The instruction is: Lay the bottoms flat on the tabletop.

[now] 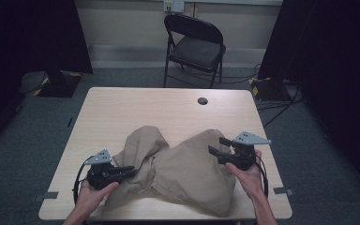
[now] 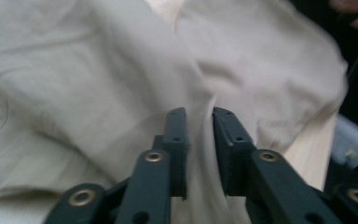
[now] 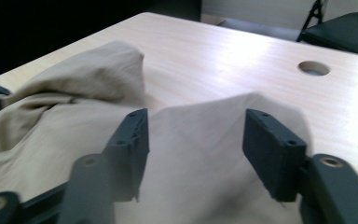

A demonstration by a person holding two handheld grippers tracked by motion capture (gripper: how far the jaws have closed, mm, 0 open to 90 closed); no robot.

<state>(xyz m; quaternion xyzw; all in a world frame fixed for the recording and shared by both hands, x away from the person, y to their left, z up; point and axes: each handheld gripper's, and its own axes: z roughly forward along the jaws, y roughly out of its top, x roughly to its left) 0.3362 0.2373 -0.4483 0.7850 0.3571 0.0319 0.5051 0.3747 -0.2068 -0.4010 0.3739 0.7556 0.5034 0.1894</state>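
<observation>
A crumpled tan cloth (image 1: pixel 183 168) lies over the near half of the wooden table (image 1: pixel 168 108). My left gripper (image 1: pixel 130 169) lies low at the cloth's left edge and points right. In the left gripper view its jaws stand a little apart (image 2: pixel 199 116), with a ridge of the cloth (image 2: pixel 121 84) running into the narrow gap, not pinched. My right gripper (image 1: pixel 217 145) sits at the cloth's upper right corner and points left. In the right gripper view its jaws stand wide apart (image 3: pixel 193 126) over a raised peak of the cloth (image 3: pixel 200 154), clear of it.
A round cable hole (image 1: pixel 202 101) lies in the far part of the tabletop, also seen in the right gripper view (image 3: pixel 313 68). A black folding chair (image 1: pixel 194 44) stands beyond the table. The table's front edge runs close under the cloth.
</observation>
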